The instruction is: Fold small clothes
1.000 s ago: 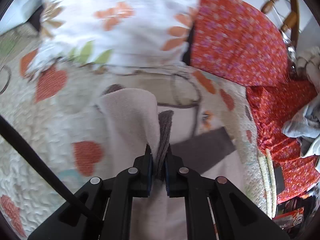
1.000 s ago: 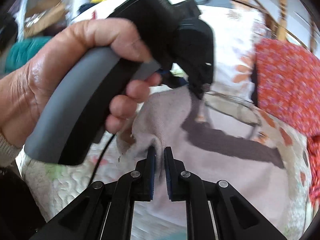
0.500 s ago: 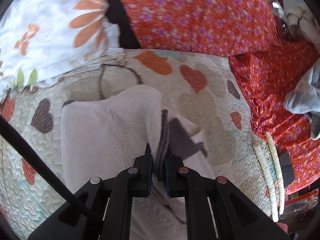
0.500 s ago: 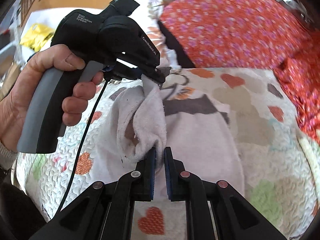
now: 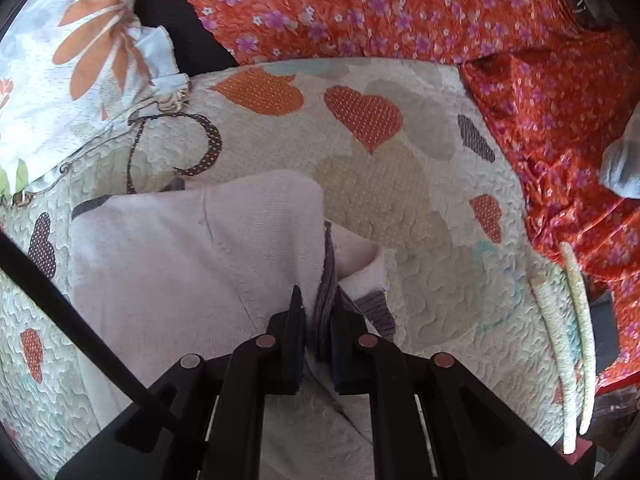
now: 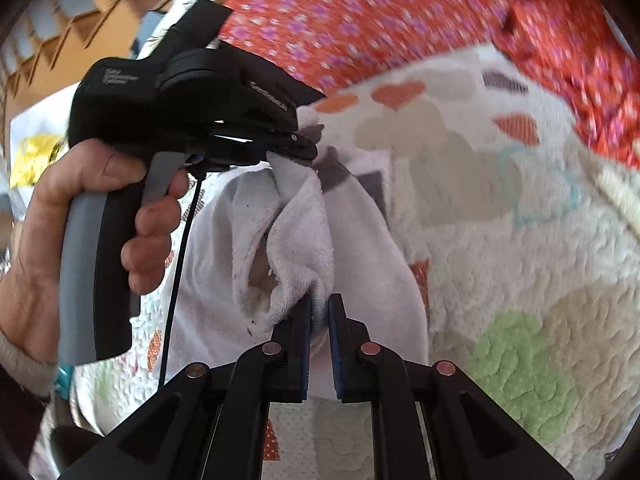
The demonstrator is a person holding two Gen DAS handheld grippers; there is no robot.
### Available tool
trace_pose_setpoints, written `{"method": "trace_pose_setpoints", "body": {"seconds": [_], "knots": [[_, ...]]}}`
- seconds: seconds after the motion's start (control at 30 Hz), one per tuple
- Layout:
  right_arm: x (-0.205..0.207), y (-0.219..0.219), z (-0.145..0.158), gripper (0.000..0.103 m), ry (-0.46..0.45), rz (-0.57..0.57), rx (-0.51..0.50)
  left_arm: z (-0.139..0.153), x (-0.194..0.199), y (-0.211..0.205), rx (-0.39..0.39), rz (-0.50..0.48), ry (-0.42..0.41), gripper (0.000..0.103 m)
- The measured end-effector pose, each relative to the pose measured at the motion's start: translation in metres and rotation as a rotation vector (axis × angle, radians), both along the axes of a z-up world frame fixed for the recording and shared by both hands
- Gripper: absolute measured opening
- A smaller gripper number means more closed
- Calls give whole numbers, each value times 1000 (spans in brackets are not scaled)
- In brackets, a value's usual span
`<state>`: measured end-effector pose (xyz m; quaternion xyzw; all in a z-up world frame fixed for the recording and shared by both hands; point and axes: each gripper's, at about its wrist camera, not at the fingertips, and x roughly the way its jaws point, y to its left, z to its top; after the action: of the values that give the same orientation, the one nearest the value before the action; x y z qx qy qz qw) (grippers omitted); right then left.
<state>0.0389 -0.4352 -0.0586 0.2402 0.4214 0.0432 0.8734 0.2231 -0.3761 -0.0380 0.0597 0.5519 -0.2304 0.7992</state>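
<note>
A small cream knit garment [image 5: 192,256] with dark grey ribbed trim lies partly folded on a quilt printed with hearts [image 5: 400,184]. My left gripper [image 5: 318,312] is shut on its grey ribbed edge, low over the quilt. In the right wrist view the same cream garment [image 6: 304,240] hangs bunched between both tools: my right gripper [image 6: 320,312] is shut on its white edge, and the left gripper [image 6: 300,144], held in a person's hand [image 6: 80,208], pinches the grey-trimmed end further away.
A red floral cloth [image 5: 400,8] covers the far side and right of the quilt. A white pillow with orange leaves [image 5: 72,64] sits at the far left. A grey garment [image 5: 624,168] lies at the right edge. The quilt's piped border [image 5: 572,344] runs along the right.
Both grippers have carried the cream garment sideways across the quilt toward the red cloth and a little lower. The garment's free part has settled flatter on the quilt. Both grips are unchanged.
</note>
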Motion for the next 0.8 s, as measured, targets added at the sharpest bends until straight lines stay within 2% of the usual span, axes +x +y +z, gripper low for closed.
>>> {"method": "trace_pose_setpoints", "body": {"seconds": [0.17, 0.2, 0.27, 0.33, 0.4, 0.43, 0.5, 0.6, 0.67, 0.8], "knots": [[9, -7, -17, 15, 95, -14, 5, 1, 0, -6, 3, -26, 7, 13], [9, -11, -18, 19, 100, -25, 13, 5, 0, -4, -24, -19, 15, 16], [5, -24, -15, 38, 84, -69, 30, 18, 0, 3, -98, 2, 25, 19], [1, -35, -10, 45, 58, -109, 22, 34, -4, 9, -144, 15, 17, 35], [-3, -45, -4, 47, 32, -159, 5, 50, -16, 16, -156, 14, -28, 46], [-5, -50, -2, 47, 20, -179, 4, 58, -25, 23, -148, 10, -65, 51], [-9, -60, 0, 47, -14, -211, 39, 64, -41, 36, -102, 10, -123, 55], [-14, -72, 5, 47, -82, -233, 118, 57, -66, 64, -19, 38, -184, 56], [-12, -75, 7, 48, -110, -212, 170, 48, -81, 82, 13, 57, -203, 56], [24, -73, 12, 48, -97, -119, 316, 26, -105, 101, 52, 72, -220, 56]]}}
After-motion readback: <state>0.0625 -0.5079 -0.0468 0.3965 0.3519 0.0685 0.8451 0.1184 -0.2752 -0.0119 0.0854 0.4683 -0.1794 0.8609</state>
